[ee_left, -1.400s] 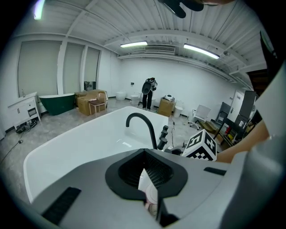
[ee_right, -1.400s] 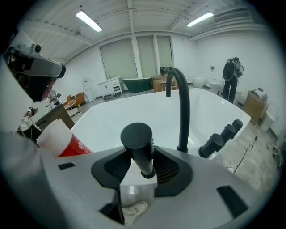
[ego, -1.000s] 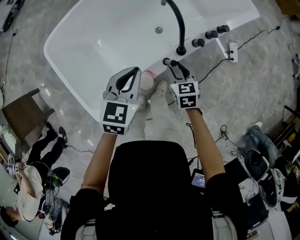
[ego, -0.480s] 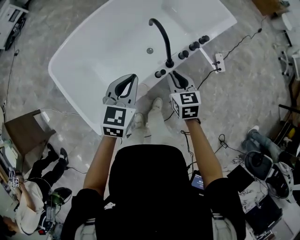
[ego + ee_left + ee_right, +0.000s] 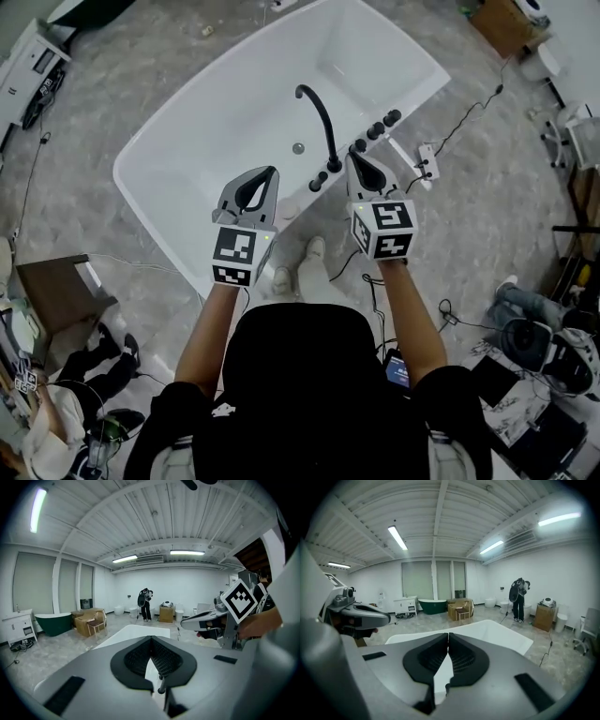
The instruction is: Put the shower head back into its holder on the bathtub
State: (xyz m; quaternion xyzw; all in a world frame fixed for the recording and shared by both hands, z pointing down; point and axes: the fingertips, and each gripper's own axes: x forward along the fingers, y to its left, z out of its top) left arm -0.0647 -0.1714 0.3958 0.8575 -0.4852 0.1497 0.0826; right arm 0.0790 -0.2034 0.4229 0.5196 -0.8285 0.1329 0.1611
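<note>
The white bathtub [image 5: 187, 141] lies below me, with its black spout [image 5: 323, 117] and three knobs [image 5: 378, 128] on the near rim. The black shower head [image 5: 317, 180] stands on that rim just left of the spout's base, and no gripper touches it. My left gripper [image 5: 267, 172] hangs above the rim, shut and empty; its tips [image 5: 151, 638] meet. My right gripper [image 5: 354, 157] hovers over the spout's base. Its jaws have just been closing and now stand shut [image 5: 448, 634] with nothing between them.
The person's shoes [image 5: 305, 258] stand on the marble floor by the tub. A power strip [image 5: 427, 159] and cables lie to the right, a brown stool [image 5: 56, 286] to the left. A standing person [image 5: 518, 599], boxes and a green tub [image 5: 433, 605] are far off.
Both grippers have risen well above the tub's rim. The right one, which was down at the shower head, now hangs clear of it.
</note>
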